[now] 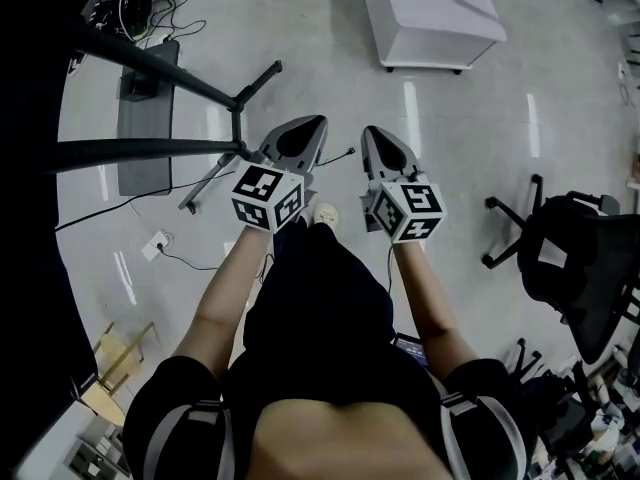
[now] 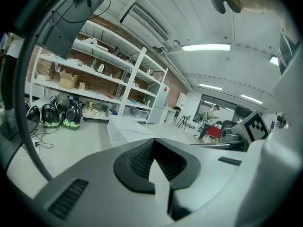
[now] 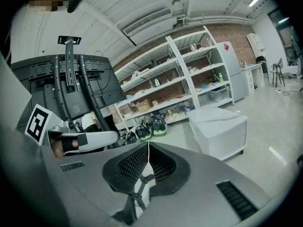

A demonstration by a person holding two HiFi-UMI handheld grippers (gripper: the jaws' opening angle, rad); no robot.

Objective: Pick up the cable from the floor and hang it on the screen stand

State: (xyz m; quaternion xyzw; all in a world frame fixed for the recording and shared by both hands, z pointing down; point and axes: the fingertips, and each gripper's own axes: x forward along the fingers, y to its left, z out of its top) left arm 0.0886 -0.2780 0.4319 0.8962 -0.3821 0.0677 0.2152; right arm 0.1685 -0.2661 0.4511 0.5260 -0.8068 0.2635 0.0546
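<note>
In the head view a thin black cable lies on the pale floor and runs left under the screen stand's black legs. A short cable end shows between my two grippers. My left gripper and right gripper are held side by side above the floor. Both are shut with nothing in them. The left gripper view shows its jaws met at the tip. In the right gripper view the right gripper is shut too, and the screen's back on its stand rises at the left.
A white socket block with its own lead lies at the lower left. A dark mat sits under the stand. A white wheeled cabinet stands ahead and a black office chair at the right. Shelving lines the far wall.
</note>
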